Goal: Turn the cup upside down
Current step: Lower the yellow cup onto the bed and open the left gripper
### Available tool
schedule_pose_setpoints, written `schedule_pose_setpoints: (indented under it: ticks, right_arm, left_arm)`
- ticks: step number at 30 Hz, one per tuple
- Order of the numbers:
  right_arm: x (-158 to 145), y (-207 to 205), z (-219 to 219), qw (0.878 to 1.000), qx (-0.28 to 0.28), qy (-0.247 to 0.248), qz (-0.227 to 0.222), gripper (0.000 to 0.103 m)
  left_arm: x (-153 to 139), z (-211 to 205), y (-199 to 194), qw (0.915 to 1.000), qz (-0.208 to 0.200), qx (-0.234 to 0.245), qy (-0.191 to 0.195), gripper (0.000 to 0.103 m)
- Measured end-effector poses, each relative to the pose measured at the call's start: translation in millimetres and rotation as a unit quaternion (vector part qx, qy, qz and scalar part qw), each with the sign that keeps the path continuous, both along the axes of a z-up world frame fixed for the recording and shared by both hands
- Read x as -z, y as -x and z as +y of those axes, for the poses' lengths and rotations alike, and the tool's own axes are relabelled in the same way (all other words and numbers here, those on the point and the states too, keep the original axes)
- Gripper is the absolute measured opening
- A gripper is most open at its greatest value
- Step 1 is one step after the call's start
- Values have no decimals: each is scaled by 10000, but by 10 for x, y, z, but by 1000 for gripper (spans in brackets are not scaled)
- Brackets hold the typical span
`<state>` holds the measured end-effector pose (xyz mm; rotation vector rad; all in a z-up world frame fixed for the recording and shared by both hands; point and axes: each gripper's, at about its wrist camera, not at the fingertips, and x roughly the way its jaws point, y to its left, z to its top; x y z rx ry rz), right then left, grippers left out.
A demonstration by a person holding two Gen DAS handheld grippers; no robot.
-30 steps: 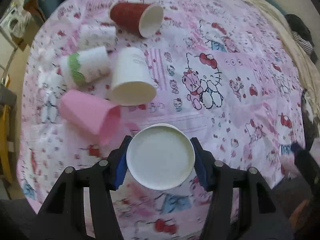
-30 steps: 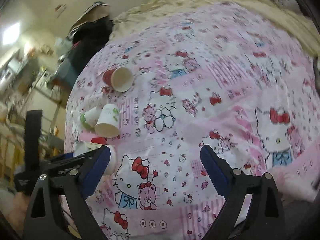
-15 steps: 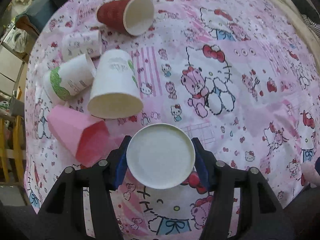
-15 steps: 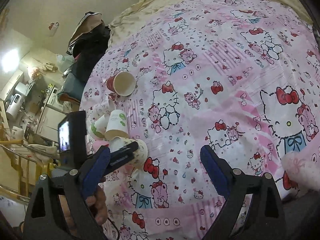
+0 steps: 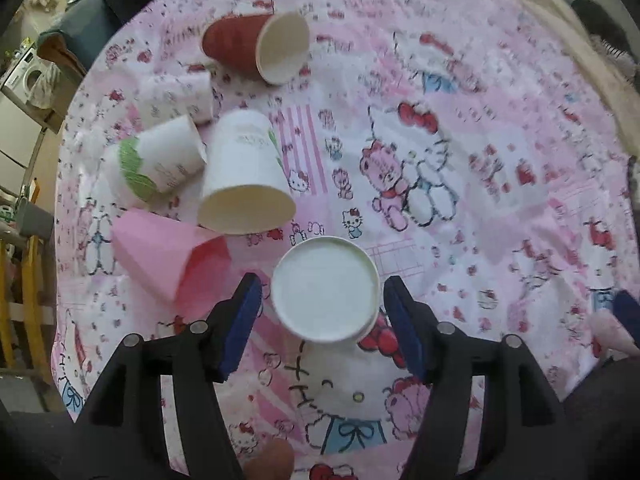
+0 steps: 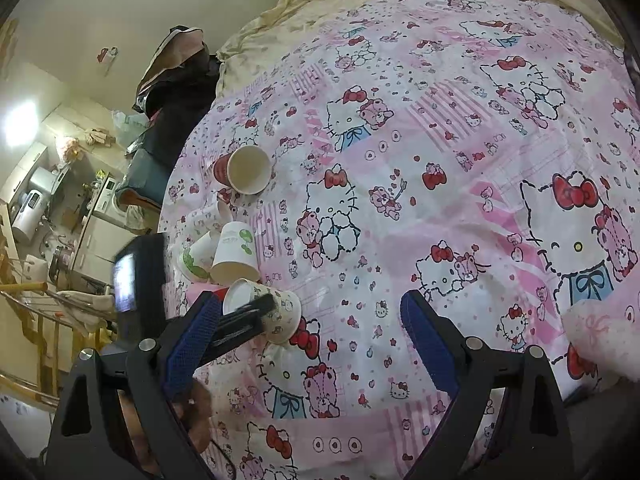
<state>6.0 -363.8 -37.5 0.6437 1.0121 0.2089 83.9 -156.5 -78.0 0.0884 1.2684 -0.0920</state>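
Both of our grippers, left gripper (image 5: 322,312) and right gripper (image 6: 310,338), stood open, the left straddling without touching the cup (image 5: 325,289), set bottom-up on the bedspread (image 5: 480,208), presumably released.

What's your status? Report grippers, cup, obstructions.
Left gripper open, pads clear of the white cup. Cup sits base-up on the bedspread. Right gripper open, empty. Pink cup lies close on the left.

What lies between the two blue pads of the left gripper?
In the left wrist view, the white patterned cup, base up on the pink bedsheet, stands between the pads of the left gripper; small gaps show on both sides.
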Motion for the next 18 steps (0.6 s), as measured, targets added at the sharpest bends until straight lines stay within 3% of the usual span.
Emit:
schedule_pose_setpoints:
  ticks: [2, 7, 13, 18]
  right_arm:
    - [-6, -14, 24, 10000, -30, 21, -20, 94]
    - [-45, -5, 76, 9997, -105, 179, -134, 94]
    - [-226, 119, 261, 9962, -388, 502, -602, 94]
    - [-397, 358, 682, 9857, -907, 998, -1006, 94]
  left_arm:
    - [-134, 81, 66, 9998, -85, -39, 178, 68]
    - [-597, 503, 390, 9948, -849, -282, 492, 98]
    - [-850, 985, 883, 9771, -2077, -415, 202, 101]
    - [-884, 1239, 1175, 9699, -2356, -569, 252, 101]
